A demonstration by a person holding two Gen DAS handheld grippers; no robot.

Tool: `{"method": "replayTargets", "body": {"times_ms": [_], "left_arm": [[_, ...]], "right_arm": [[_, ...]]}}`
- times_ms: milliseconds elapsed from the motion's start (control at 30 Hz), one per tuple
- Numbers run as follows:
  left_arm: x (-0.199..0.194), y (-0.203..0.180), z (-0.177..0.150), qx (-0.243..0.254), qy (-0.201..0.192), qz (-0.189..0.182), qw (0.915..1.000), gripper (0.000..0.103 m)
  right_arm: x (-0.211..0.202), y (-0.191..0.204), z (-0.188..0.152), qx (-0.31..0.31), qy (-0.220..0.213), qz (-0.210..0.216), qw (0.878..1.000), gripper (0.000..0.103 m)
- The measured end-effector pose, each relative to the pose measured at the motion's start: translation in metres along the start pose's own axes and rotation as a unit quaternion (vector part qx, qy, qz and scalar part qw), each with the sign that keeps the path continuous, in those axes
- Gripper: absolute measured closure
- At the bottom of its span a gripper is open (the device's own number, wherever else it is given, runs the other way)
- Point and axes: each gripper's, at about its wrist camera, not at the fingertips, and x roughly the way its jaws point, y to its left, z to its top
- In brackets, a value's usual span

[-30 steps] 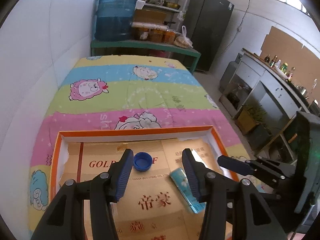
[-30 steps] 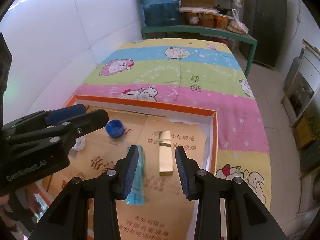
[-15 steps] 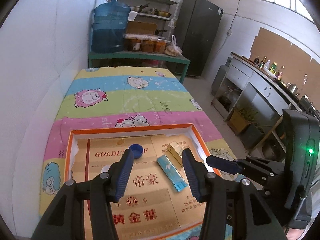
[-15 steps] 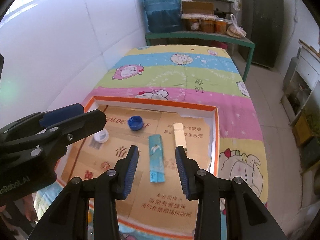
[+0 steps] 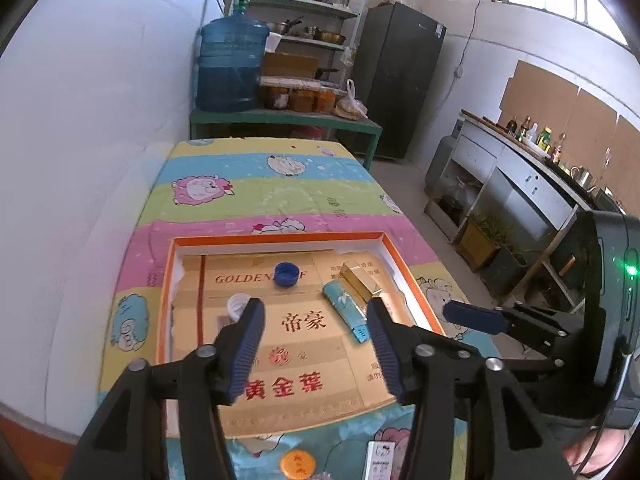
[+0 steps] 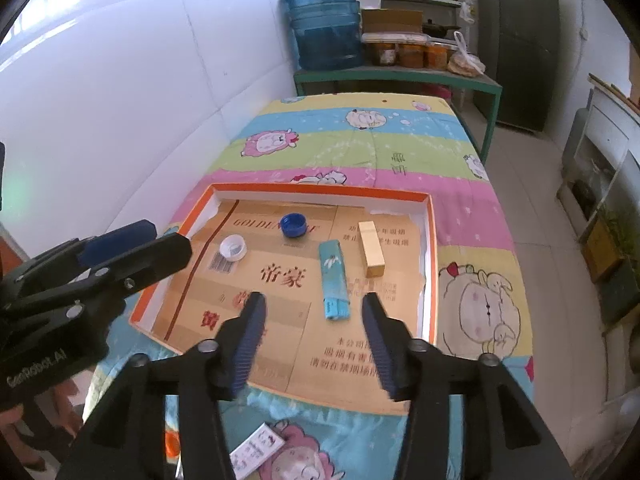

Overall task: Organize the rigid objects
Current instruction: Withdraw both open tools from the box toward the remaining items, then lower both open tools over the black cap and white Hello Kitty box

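Right wrist view: one shallow orange-rimmed box [image 6: 431, 256] occupies the frame centre, lined with gold printed cardboard. It contains four loose items: one blue bottle cap [image 6: 293, 225] in the upper middle, one white cap [image 6: 233, 248] to its lower left, one teal lighter [image 6: 333, 280] at centre, and one gold rectangular block [image 6: 371, 249] just right of the lighter, not touching it. One small white card [image 6: 256, 451] lies on the sheep-print cloth [image 6: 400, 152] outside the box, at the bottom of the frame.

Right gripper [image 6: 314, 328]: jaws wide apart, holding nothing, raised above the lower edge of the box.

Left gripper [image 5: 316, 334]: jaws wide apart, holding nothing, raised above the box, with the lighter [image 5: 345, 312] to its right.
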Motion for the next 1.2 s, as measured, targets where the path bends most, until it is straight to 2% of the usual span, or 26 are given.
{"method": "replayTargets", "body": {"times_ms": [100,200,467,933,1200], "left_arm": [[-0.011,0.006,-0.006,-0.005,-0.013,-0.002,0.9999,0.033],[-0.021,0.010,-0.015,-0.003,-0.023,0.002,0.9997,0.033],[-0.039,0.014,-0.045,0.004,-0.012,0.011,0.9999,0.033],[-0.093,0.001,-0.086,0.028,-0.053,0.034,0.9976,0.033],[-0.108,0.002,-0.110,0.022,-0.056,0.034,0.9976,0.033]], "right_arm": [[-0.008,0.003,-0.009,0.003,-0.002,0.001,1.000,0.041],[-0.016,0.006,-0.017,0.005,-0.007,-0.003,1.000,0.041],[-0.033,0.016,-0.044,0.020,-0.022,-0.020,0.999,0.041],[-0.065,0.043,-0.081,0.024,-0.059,-0.039,0.997,0.041],[-0.079,0.059,-0.108,0.024,-0.078,-0.037,0.996,0.041]]}}
